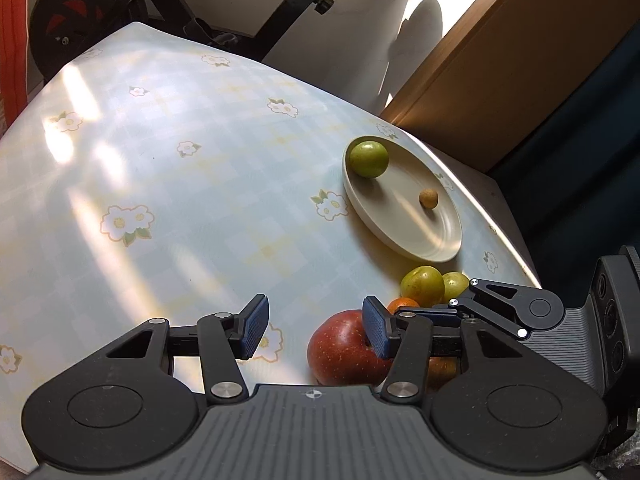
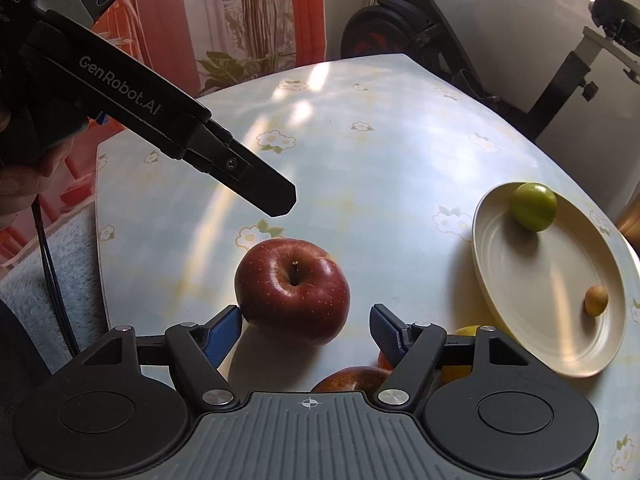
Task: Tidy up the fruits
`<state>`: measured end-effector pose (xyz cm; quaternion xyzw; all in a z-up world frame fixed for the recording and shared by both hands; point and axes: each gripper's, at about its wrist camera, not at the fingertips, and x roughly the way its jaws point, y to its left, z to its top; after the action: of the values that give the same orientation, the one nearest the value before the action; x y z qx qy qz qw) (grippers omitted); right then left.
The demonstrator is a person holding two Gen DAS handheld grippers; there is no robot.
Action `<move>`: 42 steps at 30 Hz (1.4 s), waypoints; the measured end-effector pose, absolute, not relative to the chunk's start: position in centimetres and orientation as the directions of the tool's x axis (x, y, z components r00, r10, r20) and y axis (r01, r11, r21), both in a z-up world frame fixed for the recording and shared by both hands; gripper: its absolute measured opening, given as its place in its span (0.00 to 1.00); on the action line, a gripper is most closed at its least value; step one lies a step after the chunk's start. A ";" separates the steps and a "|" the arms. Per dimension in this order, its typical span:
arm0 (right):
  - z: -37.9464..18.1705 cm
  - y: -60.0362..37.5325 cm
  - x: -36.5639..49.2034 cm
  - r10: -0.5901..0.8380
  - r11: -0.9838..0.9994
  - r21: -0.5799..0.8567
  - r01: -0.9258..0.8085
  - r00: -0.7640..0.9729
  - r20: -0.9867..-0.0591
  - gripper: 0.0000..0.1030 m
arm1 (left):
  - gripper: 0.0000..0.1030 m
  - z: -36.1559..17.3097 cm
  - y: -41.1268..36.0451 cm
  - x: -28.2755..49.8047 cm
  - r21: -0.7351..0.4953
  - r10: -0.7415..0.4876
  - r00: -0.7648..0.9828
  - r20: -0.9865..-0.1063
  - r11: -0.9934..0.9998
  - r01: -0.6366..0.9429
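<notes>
In the right wrist view a red apple (image 2: 292,292) stands stem up on the flowered tablecloth. My right gripper (image 2: 307,332) is open around its near side: the left pad is close to the skin and the right pad is clear of it. A second red apple (image 2: 352,380) lies under that gripper. My left gripper (image 1: 316,328) is open and holds nothing, hovering with the apple (image 1: 340,352) below its right pad. A cream plate (image 1: 400,220) holds a green fruit (image 1: 368,159) and a small brown fruit (image 1: 428,199). Two green fruits (image 1: 422,286) and an orange fruit (image 1: 402,304) lie beside the plate.
The table edge (image 1: 500,216) runs close behind the plate, with a wooden cabinet (image 1: 500,80) beyond it. An exercise bike (image 2: 420,28) stands past the far edge. A hand (image 2: 16,188) holds the left gripper at the upper left, above a grey rug (image 2: 60,264).
</notes>
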<state>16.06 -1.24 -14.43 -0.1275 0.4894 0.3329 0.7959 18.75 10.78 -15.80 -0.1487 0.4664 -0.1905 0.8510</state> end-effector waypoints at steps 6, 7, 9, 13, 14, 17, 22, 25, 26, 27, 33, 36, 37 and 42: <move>-15.4 -0.3 16.4 0.380 0.728 0.118 -0.675 0.255 -0.889 0.57 | 0.52 -17.2 9.6 19.3 -0.470 -0.503 0.433 -0.748 0.862 0.189; -15.5 -0.3 16.5 0.383 0.730 0.125 -0.672 0.251 -0.889 0.56 | 0.52 -17.3 9.5 19.4 -0.474 -0.507 0.425 -0.750 0.860 0.190; -15.7 -0.3 16.6 0.391 0.736 0.144 -0.661 0.243 -0.888 0.54 | 0.52 -17.6 9.3 19.4 -0.474 -0.512 0.419 -0.750 0.858 0.200; -16.1 -0.4 16.5 0.395 0.756 0.154 -0.636 0.256 -0.882 0.54 | 0.48 -18.1 9.4 19.4 -0.511 -0.543 0.408 -0.734 0.837 0.196; -16.1 -0.5 16.6 0.400 0.761 0.161 -0.629 0.258 -0.879 0.54 | 0.46 -18.3 9.4 19.4 -0.518 -0.550 0.405 -0.730 0.833 0.197; -16.1 -0.8 16.7 0.417 0.781 0.189 -0.595 0.271 -0.868 0.54 | 0.37 -18.5 9.5 19.7 -0.528 -0.560 0.392 -0.730 0.826 0.197; -16.3 -0.3 17.0 0.418 0.805 0.191 -0.562 0.309 -0.854 0.53 | 0.37 -19.0 10.5 20.2 -0.566 -0.567 0.411 -0.714 0.813 0.137; -16.3 0.0 16.9 0.414 0.813 0.186 -0.553 0.323 -0.851 0.53 | 0.38 -19.5 11.2 20.4 -0.593 -0.574 0.415 -0.706 0.799 0.098; -16.4 -0.1 16.9 0.415 0.814 0.188 -0.549 0.323 -0.851 0.53 | 0.38 -19.5 11.3 20.5 -0.601 -0.578 0.414 -0.703 0.794 0.087; -16.3 -0.1 16.8 0.413 0.815 0.188 -0.548 0.322 -0.852 0.53 | 0.38 -19.6 11.4 20.5 -0.607 -0.581 0.412 -0.701 0.791 0.083; -16.5 -0.1 16.9 0.388 0.822 0.182 -0.539 0.299 -0.872 0.54 | 0.50 -20.1 10.8 20.1 -0.609 -0.596 0.389 -0.702 0.786 0.106; -16.5 -0.3 16.7 0.388 0.826 0.180 -0.534 0.308 -0.869 0.54 | 0.52 -20.4 10.4 20.0 -0.620 -0.611 0.380 -0.694 0.776 0.115; -16.4 -0.3 16.6 0.383 0.829 0.174 -0.531 0.313 -0.869 0.54 | 0.52 -20.5 10.4 20.0 -0.622 -0.612 0.382 -0.692 0.775 0.114; -16.3 0.0 16.5 0.367 0.830 0.146 -0.539 0.329 -0.870 0.56 | 0.48 -20.4 10.3 20.0 -0.626 -0.616 0.387 -0.686 0.771 0.117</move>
<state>16.48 -0.02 -16.27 -0.0847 0.5075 0.2791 0.8108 20.03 10.32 -20.44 -0.2480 0.5036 -0.2305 0.7949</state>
